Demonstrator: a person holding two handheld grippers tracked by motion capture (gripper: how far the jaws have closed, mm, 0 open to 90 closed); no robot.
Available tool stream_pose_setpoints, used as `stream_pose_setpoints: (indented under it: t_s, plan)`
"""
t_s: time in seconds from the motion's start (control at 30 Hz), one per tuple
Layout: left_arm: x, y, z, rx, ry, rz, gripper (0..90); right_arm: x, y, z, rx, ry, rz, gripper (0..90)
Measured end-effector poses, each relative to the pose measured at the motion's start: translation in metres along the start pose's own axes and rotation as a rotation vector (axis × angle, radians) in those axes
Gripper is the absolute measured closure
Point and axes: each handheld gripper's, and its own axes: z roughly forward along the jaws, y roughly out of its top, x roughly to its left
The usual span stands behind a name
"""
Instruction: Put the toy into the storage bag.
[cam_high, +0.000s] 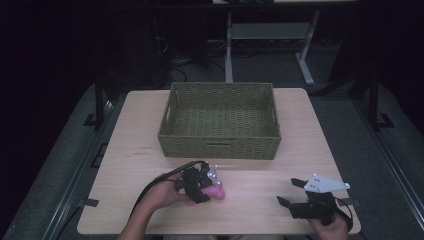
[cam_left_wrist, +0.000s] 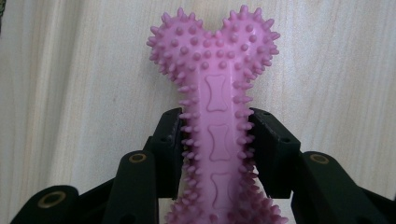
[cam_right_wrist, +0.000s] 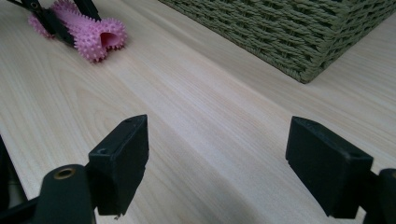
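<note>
Your left gripper (cam_left_wrist: 219, 140) has its jaws closed on the shaft of the pink spiked bone toy (cam_left_wrist: 217, 93), which lies low over the wooden table (cam_high: 260, 185), near the front of the woven basket (cam_high: 220, 145). Your right gripper (cam_right_wrist: 217, 163) sits well apart, jaws wide and holding nothing. The pads bite on soft nubs, so the toy may twist or slip out if you swing it, and a low carry could catch the basket's front wall
</note>
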Motion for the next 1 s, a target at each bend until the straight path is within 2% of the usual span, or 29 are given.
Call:
stream_pose_setpoints:
  t_s: [0.53, 1.0]
  plan:
    - [-0.001, 0.0, -0.003, -0.006, 0.001, 0.008, 58.7, -0.002, -0.001, -0.001, -0.001, -0.005, 0.011, 20.9]
    - [0.007, -0.008, -0.021, -0.117, -0.031, -0.025, 58.8, -0.008, -0.003, 0.001, 0.014, -0.017, 0.036, 20.8]
